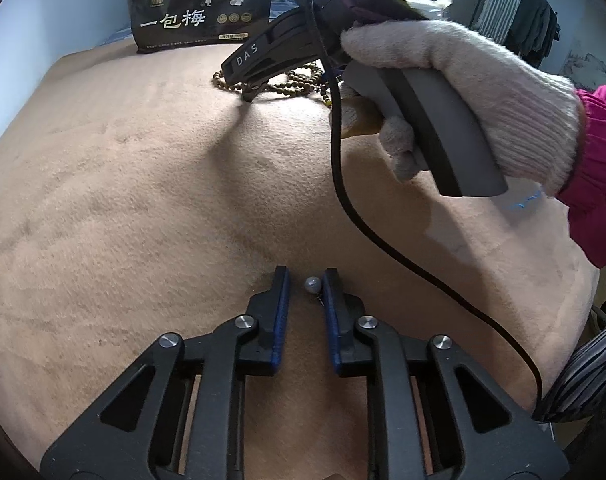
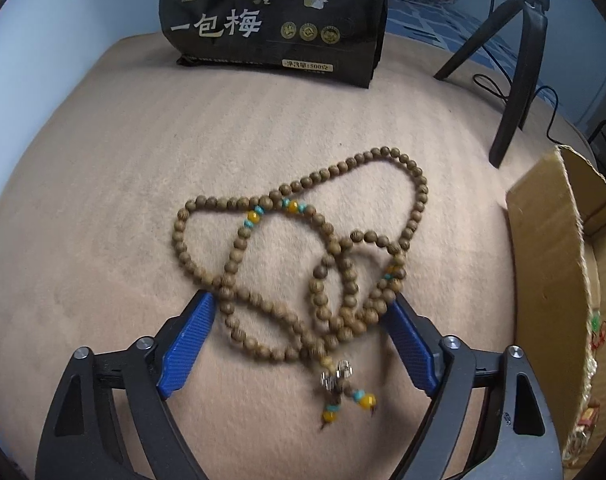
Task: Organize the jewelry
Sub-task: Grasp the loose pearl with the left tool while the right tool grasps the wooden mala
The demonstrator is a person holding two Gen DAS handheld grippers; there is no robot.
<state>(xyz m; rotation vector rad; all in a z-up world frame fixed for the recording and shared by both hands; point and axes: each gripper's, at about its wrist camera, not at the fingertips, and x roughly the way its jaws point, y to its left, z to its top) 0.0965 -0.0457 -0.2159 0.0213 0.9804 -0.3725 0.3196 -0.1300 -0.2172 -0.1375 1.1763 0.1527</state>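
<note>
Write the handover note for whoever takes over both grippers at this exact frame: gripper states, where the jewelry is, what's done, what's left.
Left gripper: jaws narrowed around a small pearl-like bead on the tan cloth; one pad looks to touch it, a gap shows on the other side. Not lifted.
Right gripper: jaws wide open, straddling the near end of the wooden bead necklace lying in loose loops on the cloth. No grip.
Cardboard box sits to the right, some items already inside.
Done: nothing visibly stowed by either gripper now.
Left: secure the bead, close on the necklace, probably move both to the box.
</note>
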